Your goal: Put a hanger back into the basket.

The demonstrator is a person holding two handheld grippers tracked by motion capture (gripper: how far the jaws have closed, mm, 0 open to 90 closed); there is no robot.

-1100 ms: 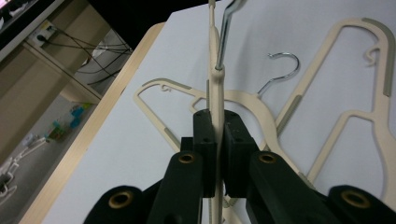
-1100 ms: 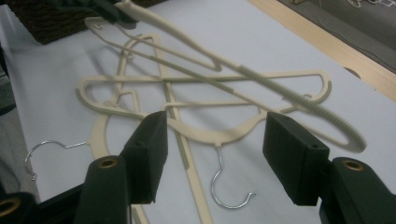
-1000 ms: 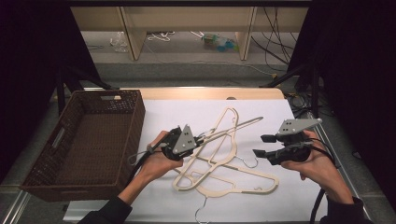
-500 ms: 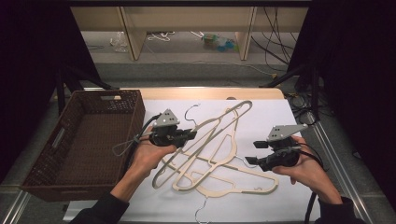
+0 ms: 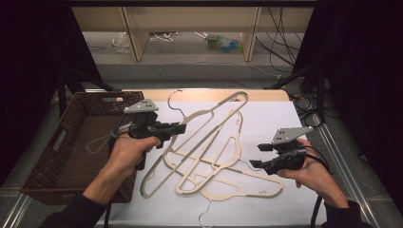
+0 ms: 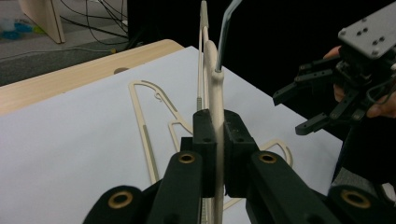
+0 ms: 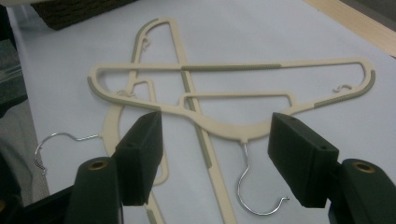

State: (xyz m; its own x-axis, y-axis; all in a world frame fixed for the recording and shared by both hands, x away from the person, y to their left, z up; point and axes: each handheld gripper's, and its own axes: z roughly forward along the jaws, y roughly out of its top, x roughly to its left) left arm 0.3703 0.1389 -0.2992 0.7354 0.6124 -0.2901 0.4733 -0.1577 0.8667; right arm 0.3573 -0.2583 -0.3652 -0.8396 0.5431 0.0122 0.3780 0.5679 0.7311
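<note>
Three cream hangers: one held hanger is clamped at its neck by the left tongs and tilts up off the white surface, its far end near the surface's back edge; two more, a middle hanger and a flat hanger, lie crossed beneath it. One brown basket stands just left of the pile, touching the surface's left edge. The right tongs hover right of the pile with their jaws wide and nothing between them; they have just been opening. In the right gripper view the flat hanger's wire hook lies between those jaws on bare white. Right of the pile and behind it the surface gives open room.
</note>
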